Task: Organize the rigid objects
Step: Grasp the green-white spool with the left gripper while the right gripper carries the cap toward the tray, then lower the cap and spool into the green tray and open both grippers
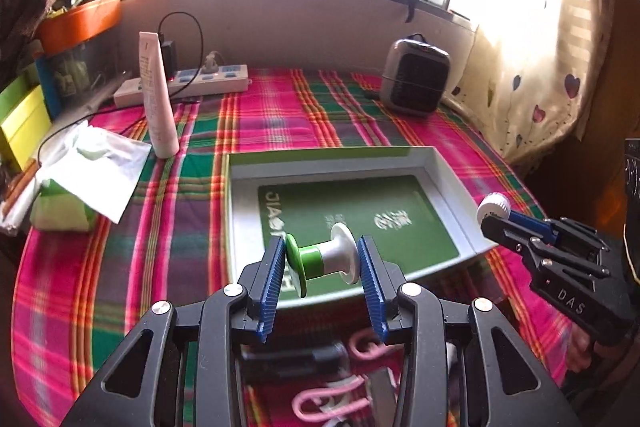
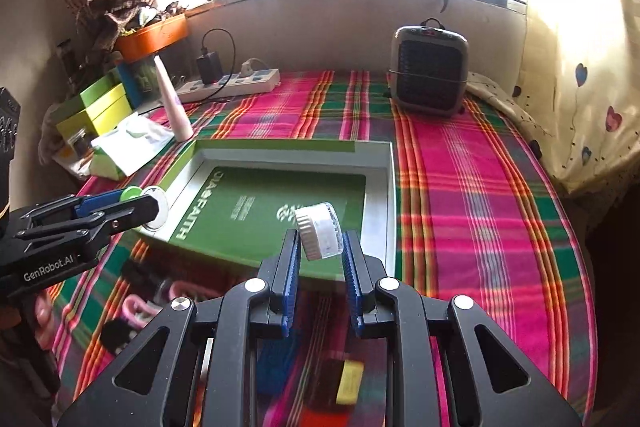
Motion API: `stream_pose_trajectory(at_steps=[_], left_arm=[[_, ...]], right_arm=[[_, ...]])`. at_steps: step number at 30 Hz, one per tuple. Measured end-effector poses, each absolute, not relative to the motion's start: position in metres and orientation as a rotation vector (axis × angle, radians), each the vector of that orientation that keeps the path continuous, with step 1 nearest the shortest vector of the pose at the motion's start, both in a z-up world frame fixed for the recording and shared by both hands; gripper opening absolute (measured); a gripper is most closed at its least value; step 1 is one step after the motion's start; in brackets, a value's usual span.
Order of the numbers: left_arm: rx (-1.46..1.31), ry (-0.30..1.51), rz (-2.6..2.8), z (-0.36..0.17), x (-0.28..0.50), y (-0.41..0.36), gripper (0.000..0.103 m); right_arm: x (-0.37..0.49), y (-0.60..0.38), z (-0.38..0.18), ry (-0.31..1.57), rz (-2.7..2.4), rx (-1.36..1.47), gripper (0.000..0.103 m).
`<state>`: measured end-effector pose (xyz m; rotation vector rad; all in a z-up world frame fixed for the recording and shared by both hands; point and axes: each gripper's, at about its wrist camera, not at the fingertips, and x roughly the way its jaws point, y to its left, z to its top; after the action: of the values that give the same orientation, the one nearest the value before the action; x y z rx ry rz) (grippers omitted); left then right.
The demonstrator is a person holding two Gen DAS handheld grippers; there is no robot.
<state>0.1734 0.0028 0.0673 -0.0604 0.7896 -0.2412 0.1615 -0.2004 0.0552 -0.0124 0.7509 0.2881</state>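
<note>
left claw (image 1: pixel 322 263): squeezing a green and white spool (image 1: pixel 322 259), above the near edge of the gray box (image 1: pixel 452 179) | right claw (image 2: pixel 320 247): squeezing a small white jar (image 2: pixel 319 229), above that same box on the bench (image 2: pixel 480 195)

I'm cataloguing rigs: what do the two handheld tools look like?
Both match: black angular frames with cut-outs, silver round bolts and blue ribbed pads. The left tool bears white "GenRobot.AI" lettering on its side; the right tool bears "DAS".
</note>
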Motion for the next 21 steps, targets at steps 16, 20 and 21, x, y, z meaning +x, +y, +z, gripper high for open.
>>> stream_pose_trajectory(at_steps=[16,20,21], left_arm=[[-0.081,0.875,-0.213,0.036,0.234,0.018,0.036],[-0.07,0.874,-0.204,0.033,0.238,0.018,0.036],[-0.063,0.874,-0.203,0.033,0.238,0.017,0.036]], right_arm=[[0.229,-0.188,0.028,0.858,0.27,-0.051,0.02],[0.232,-0.188,0.024,0.871,0.269,-0.049,0.02],[0.232,-0.188,0.024,0.87,0.272,-0.051,0.02]])
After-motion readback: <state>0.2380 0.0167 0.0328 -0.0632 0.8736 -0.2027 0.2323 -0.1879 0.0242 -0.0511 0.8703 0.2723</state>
